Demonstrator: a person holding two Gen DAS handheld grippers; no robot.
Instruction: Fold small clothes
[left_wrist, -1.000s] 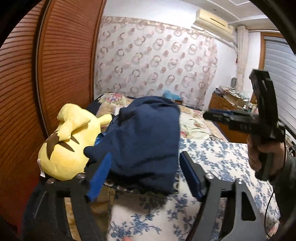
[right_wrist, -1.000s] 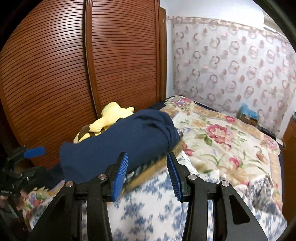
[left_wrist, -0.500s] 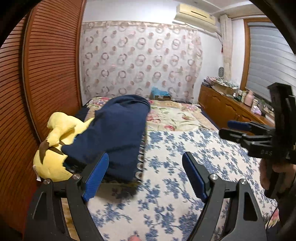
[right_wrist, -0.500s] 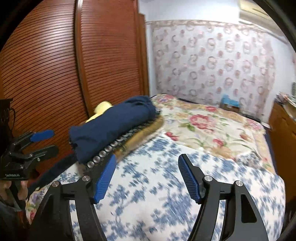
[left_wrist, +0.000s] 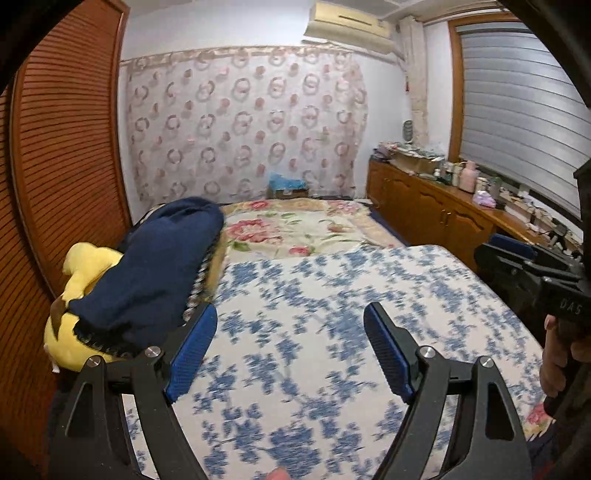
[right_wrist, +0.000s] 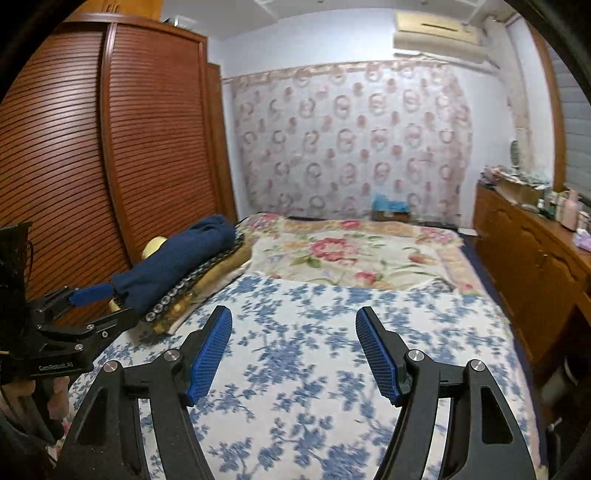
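A folded navy garment (left_wrist: 155, 266) lies on a pillow at the bed's left edge, also in the right wrist view (right_wrist: 177, 258). My left gripper (left_wrist: 290, 347) is open and empty above the blue-flowered sheet (left_wrist: 332, 314), to the right of the garment; it shows in the right wrist view (right_wrist: 92, 306) at far left. My right gripper (right_wrist: 293, 350) is open and empty over the same sheet (right_wrist: 314, 387); it shows at the right edge of the left wrist view (left_wrist: 517, 258).
A yellow plush toy (left_wrist: 74, 295) lies beside the garment against the wooden slatted wardrobe (right_wrist: 92, 147). A rose-patterned blanket (right_wrist: 351, 251) covers the far bed. A wooden sideboard (left_wrist: 436, 218) with clutter runs along the right wall.
Both grippers have pulled back and swung right, away from the navy garment, and their jaws have opened wider. The garment stays on the pillow.
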